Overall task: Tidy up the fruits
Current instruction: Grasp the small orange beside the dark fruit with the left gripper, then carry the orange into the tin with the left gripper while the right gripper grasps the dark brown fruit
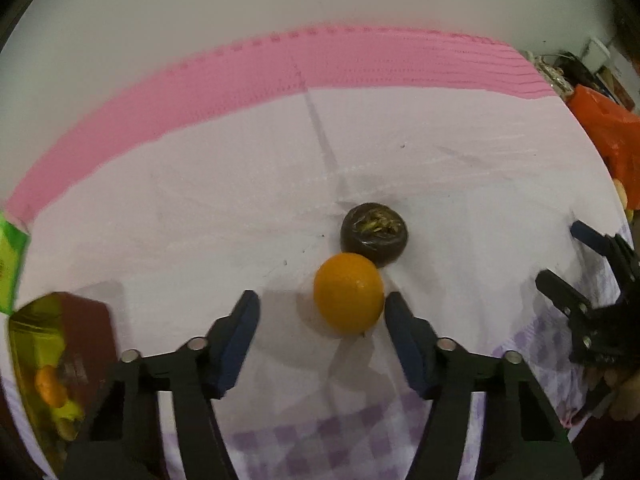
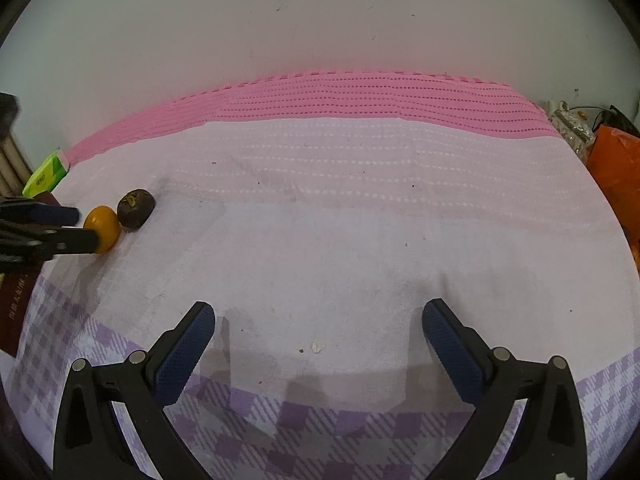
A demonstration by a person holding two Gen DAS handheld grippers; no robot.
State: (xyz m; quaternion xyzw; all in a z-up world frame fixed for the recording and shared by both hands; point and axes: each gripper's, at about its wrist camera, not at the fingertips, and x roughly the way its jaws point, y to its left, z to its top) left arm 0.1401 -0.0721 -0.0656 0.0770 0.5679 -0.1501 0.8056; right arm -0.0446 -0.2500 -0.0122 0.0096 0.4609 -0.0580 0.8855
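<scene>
An orange (image 1: 348,292) lies on the white cloth, touching a dark brown round fruit (image 1: 374,234) just behind it. My left gripper (image 1: 320,300) points steeply down over the orange. The fruit sits between the jaws: the right finger (image 1: 400,316) is against it, while a gap shows to the left finger (image 1: 244,320). My right gripper (image 2: 319,307) stands open over bare cloth with nothing between its fingers. In the right wrist view, the orange (image 2: 103,228) and dark fruit (image 2: 136,208) are at far left with the left gripper (image 2: 80,229) around the orange.
A dark red box (image 1: 92,320) with fruit inside stands at lower left, beside a green packet (image 1: 8,264). An orange plastic bag (image 1: 612,132) and clutter lie off the right edge. A pink mat (image 2: 360,100) runs along the wall at the back.
</scene>
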